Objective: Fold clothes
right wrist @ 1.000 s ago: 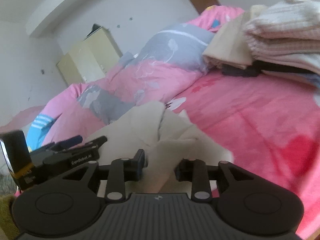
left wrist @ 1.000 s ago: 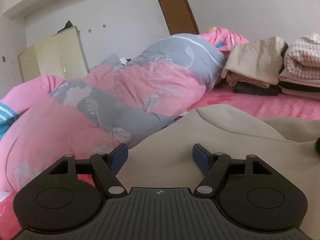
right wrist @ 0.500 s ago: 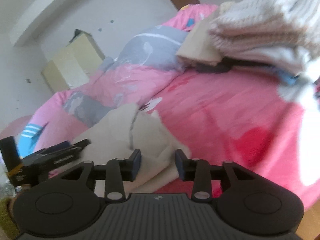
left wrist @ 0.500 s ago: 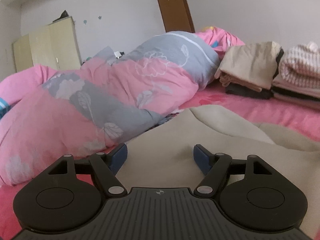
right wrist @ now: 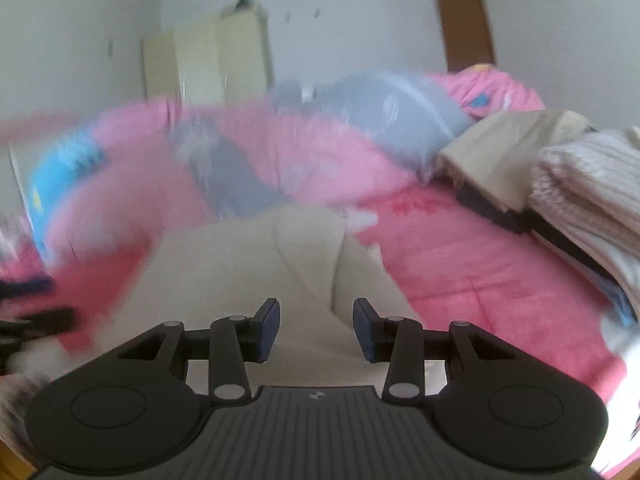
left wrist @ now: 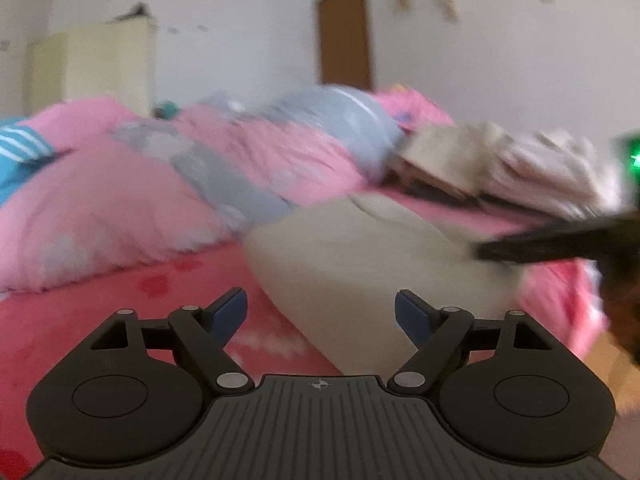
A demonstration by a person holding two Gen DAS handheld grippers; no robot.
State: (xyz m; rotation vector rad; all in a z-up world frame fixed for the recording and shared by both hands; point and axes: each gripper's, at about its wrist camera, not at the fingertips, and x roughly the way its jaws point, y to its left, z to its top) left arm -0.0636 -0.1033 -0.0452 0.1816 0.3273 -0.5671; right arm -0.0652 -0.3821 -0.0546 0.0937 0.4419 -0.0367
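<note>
Green light [left wrist: 634, 156] only in left view.

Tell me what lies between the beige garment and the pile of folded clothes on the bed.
Only bare pink bed cover lies between the beige garment and the pile of folded clothes. The right wrist view shows this best.

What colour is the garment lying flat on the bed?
Beige, or cream. The garment shows best in the right wrist view, on the pink bed.

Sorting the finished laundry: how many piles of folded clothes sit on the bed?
2, side by side on the bed's far right: a beige pile over something dark, and a white knit pile right of it. More may lie out of frame.
</note>
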